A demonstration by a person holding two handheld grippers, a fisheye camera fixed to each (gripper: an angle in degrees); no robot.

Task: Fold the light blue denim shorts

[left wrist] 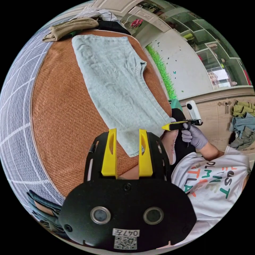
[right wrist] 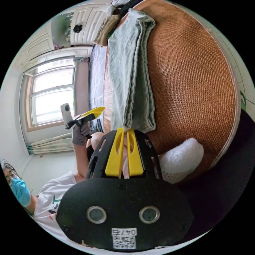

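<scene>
The light blue denim shorts (left wrist: 114,82) lie folded lengthwise on an orange woven mat (left wrist: 61,111). My left gripper (left wrist: 127,130) is open, and the shorts' near corner shows between its yellow jaws. It also appears in the right gripper view, where the left gripper (right wrist: 93,112) is held in a gloved hand off the shorts' corner. In that view the shorts (right wrist: 130,74) show stacked layers. My right gripper (right wrist: 125,130) has its jaws close together, tips at the hem edge, with no cloth visible between them. From the left gripper view the right gripper (left wrist: 166,127) sits at the shorts' side corner.
A folded khaki garment (left wrist: 71,26) and dark clothes lie at the mat's far end. A grey checked sheet (left wrist: 16,106) surrounds the mat. A clothes pile (left wrist: 243,122) lies across the room. The person's socked foot (right wrist: 182,159) rests on the mat's near edge.
</scene>
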